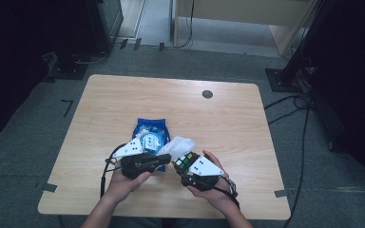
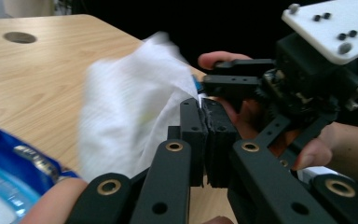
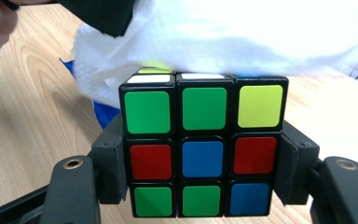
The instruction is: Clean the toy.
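High view: wooden table [image 1: 123, 95], person's two hands in from the bottom edge. Left gripper [image 1: 164, 160] points right, jaws pressed together on a corner of a white wipe [image 1: 180, 144]; the wipe stands up between the two grippers. Right gripper [image 1: 183, 162] holds a puzzle cube [image 1: 185, 161], clamped at its sides.

Left gripper view: both black jaws closed flat against each other, the wipe [image 2: 130, 116] pinched at their tips and bunched to the left. Right gripper [image 2: 233, 84] just beyond, a thumb on it.

Right gripper view: cube [image 3: 203, 149] sits between the pads, gripped at its middle and lower rows. Facing stickers, top row green, green, yellow; middle red, blue, red; bottom green, green, blue. Wipe [image 3: 242, 37] drapes over the cube's top, touching it.

Blue wipes packet [image 1: 150, 135] lies on the table just behind the left gripper, pale round label on top. Printing on packet too small and blurred to read. No writing on the cube.
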